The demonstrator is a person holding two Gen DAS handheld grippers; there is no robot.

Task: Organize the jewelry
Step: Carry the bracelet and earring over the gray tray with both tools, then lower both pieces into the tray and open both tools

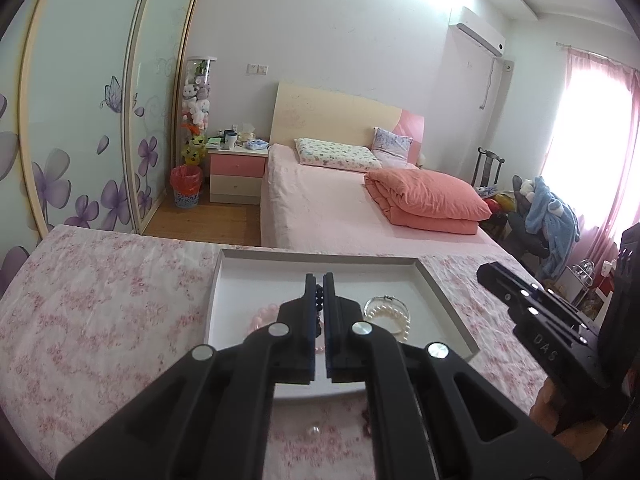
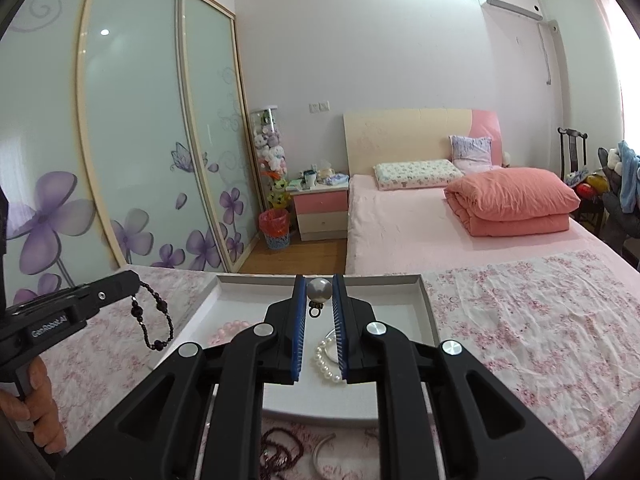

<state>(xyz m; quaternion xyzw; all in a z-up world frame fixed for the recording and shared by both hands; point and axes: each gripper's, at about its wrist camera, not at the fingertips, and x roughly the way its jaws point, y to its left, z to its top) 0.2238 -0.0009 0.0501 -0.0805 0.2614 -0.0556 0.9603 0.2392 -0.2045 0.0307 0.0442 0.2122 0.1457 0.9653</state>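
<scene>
My left gripper (image 1: 319, 280) is shut on a black bead bracelet (image 1: 319, 300); the right wrist view shows the bracelet (image 2: 154, 320) hanging from the left gripper (image 2: 134, 280) above the cloth, left of the tray. My right gripper (image 2: 319, 282) is shut on a large grey pearl pendant (image 2: 319, 290) above the white tray (image 2: 428, 304). It also shows in the left wrist view (image 1: 486, 270). In the tray (image 1: 440, 288) lie a pink bead bracelet (image 1: 262, 318), a white pearl bracelet (image 1: 394, 318) and a silver bangle (image 1: 386, 301).
The tray sits on a pink floral cloth (image 1: 100, 320). In front of it lie a dark red bead string (image 2: 280, 452), a silver bangle (image 2: 324, 446) and a small pearl (image 1: 314, 430). A pink bed (image 1: 340, 208) stands behind.
</scene>
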